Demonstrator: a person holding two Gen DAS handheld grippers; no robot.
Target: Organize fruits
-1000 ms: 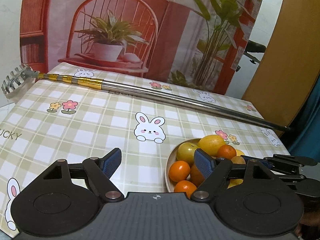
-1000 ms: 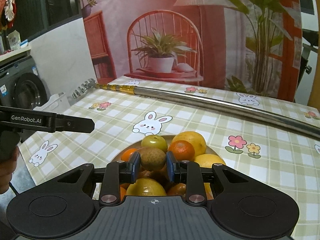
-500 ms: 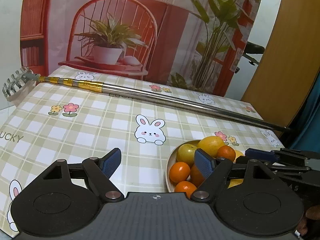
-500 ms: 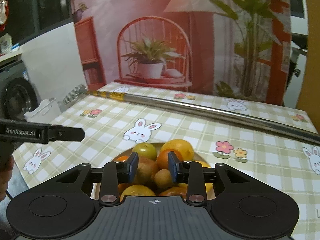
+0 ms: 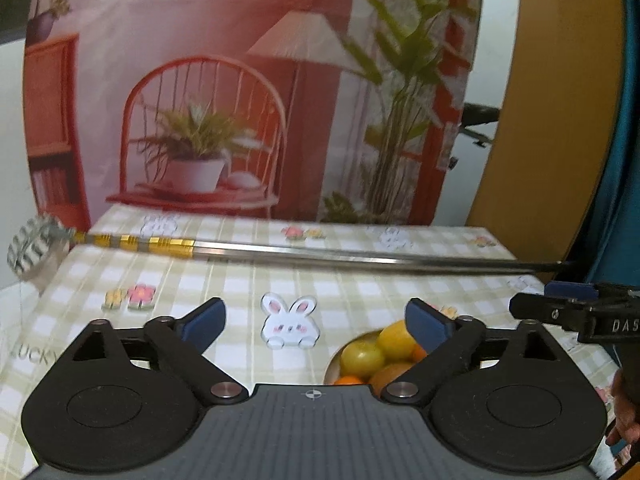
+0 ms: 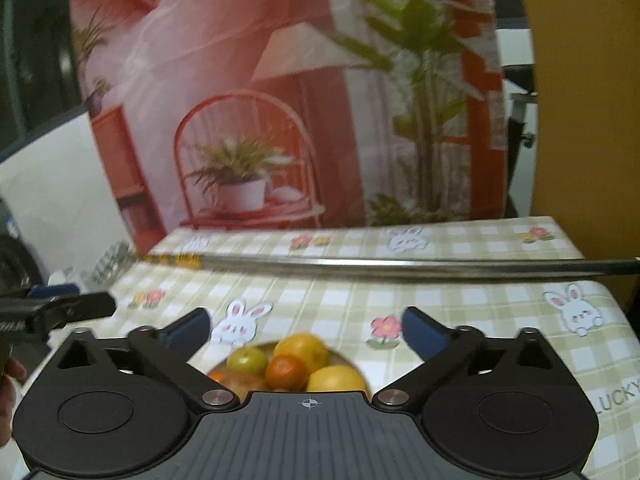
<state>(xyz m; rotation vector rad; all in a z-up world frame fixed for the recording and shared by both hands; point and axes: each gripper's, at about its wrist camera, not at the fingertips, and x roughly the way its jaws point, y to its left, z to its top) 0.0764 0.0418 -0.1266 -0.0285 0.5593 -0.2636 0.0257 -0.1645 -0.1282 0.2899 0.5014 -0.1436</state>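
A tan bowl [image 6: 340, 354] heaped with fruit sits on the checked tablecloth, just ahead of both grippers. In it I see a green fruit [image 6: 246, 360], a small orange [image 6: 286, 372], a larger yellow-orange fruit [image 6: 302, 348] and a yellow one [image 6: 336, 378]. My right gripper [image 6: 306, 326] hangs above the bowl's near side, open wide and empty. The left wrist view puts the bowl [image 5: 334, 360] low and right, half hidden behind the right finger. My left gripper [image 5: 316, 320] is open and empty, left of the bowl. Each gripper shows at the edge of the other's view.
A long telescopic metal rod [image 5: 320, 254] with a rake head and gold bands lies across the far half of the table [image 5: 240, 280]. A printed backdrop stands behind the table. A hand shows at the right edge [image 5: 624, 412].
The right gripper was shut on a brown fruit over the bowl; it has opened wide and the fruit is out of its jaws. Both grippers have lifted and pulled back.
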